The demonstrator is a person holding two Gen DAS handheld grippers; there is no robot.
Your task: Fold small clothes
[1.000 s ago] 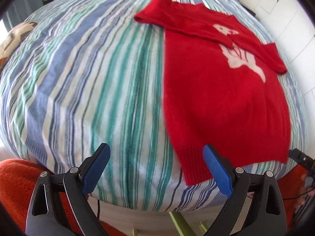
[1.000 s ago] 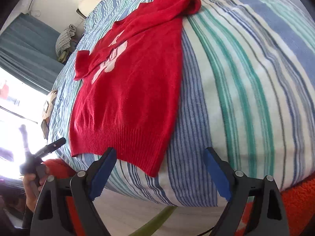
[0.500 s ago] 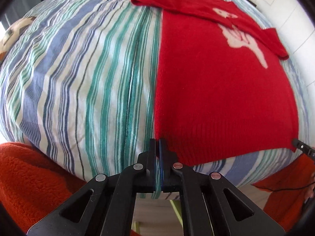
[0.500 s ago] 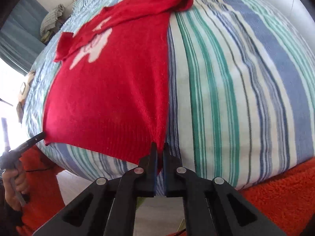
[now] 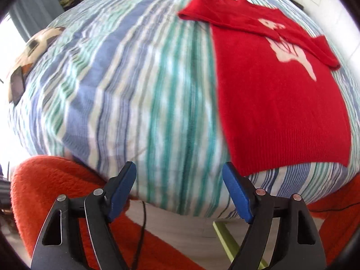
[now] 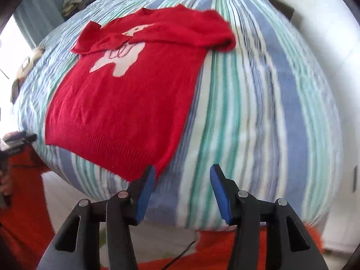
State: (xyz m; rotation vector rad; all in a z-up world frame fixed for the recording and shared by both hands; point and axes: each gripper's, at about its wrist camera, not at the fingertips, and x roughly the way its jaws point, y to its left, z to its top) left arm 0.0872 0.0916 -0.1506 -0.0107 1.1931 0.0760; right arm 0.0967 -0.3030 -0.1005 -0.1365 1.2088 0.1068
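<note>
left wrist view first: the left gripper (image 5: 178,187) has its two blue pads apart, and its jaws have just been opening. nothing sits between them. they hang over the near edge of the bed (image 5: 139,94), which has a cover with blue, green and white stripes. the right blue pad looks close to the bottom corner of the red sweater (image 5: 279,103), but the picture is blurry, so i cannot tell if it touches. the sweater lies flat on the right side of the bed. its ribbed hem is at the near edge. its sleeves are folded across the chest, over a white shape. a soft toy with dark patches (image 5: 29,56) lies at the far left of the bed. fuzzy orange cloth (image 5: 51,180) shows below the bed edge.

in the right wrist view, the right gripper (image 6: 182,192) is let go too, with its pads apart a bit less wide. its jaws have just been opening, and nothing is between them. the left pad is just beside the near right corner of the sweater (image 6: 126,105). the sweater lies on the left part of the striped cover (image 6: 258,103). at the far left edge you can see a bit of the other gripper (image 6: 18,140) and a hand (image 6: 5,182).
</note>
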